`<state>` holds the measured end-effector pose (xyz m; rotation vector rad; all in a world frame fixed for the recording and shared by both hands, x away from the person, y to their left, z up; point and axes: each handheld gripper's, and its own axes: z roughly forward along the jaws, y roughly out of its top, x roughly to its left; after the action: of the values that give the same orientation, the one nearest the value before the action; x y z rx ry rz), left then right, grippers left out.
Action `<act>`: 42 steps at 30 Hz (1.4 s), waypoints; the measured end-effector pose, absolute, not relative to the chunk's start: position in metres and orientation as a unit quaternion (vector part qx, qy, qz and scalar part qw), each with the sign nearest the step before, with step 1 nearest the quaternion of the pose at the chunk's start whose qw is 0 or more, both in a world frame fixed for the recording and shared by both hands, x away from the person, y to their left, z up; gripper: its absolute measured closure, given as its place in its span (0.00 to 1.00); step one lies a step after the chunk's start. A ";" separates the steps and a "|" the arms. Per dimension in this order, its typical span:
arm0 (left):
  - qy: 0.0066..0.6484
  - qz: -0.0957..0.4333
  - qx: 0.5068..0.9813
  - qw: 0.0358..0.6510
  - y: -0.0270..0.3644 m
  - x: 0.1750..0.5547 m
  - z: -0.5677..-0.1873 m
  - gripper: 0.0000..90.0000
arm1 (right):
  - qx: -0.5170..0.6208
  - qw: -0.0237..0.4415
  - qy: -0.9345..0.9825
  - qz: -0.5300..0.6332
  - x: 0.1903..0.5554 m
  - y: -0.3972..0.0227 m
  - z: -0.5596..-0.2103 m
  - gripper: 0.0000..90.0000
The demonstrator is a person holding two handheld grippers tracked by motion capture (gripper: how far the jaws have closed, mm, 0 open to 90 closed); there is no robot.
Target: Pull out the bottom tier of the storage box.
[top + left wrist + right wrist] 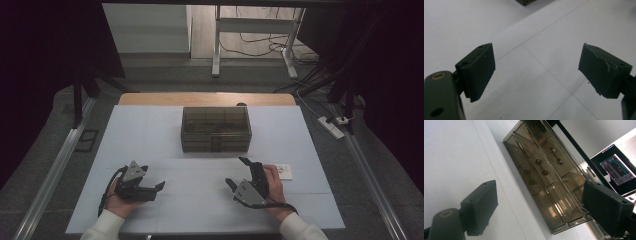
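Two grippers idle on the table, box untouched.
Left gripper (159, 186) lies low at the near left of the white table (150, 135), jaws spread wide with nothing but bare surface between them; right gripper (237, 172) sits at the near right, tilted, also released and holding nothing. The smoky translucent compartment box (215, 128) stands at table centre toward the far edge, lid closed, well apart from both. Small white card (283, 170) lies just beside the right hand (274, 185).

- Box (216, 129): smoky clear plastic, glossy, smooth
- Table (150, 145): matt white sheet, faint seams
- Right gripper (540, 207) & left gripper (536, 72) pads: matt black, rubber-like; one scuffed
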<state>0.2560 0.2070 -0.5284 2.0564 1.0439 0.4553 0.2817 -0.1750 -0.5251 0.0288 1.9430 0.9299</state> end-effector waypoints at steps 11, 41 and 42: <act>0.410 0.179 0.807 0.386 0.207 0.256 -0.528 0.15 | 0.007 0.472 0.796 0.378 0.285 -0.172 -0.527 0.16; 0.410 0.179 0.807 0.386 0.208 0.256 -0.529 0.15 | -0.014 0.488 0.793 0.364 0.294 -0.161 -0.528 0.19; 0.410 0.179 0.807 0.385 0.207 0.256 -0.529 0.15 | -0.015 0.488 0.793 0.365 0.294 -0.161 -0.529 0.19</act>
<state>0.2563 0.2075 -0.5287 2.0554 1.0441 0.4564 0.2944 -0.1606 -0.5288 -0.0354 1.9269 0.8863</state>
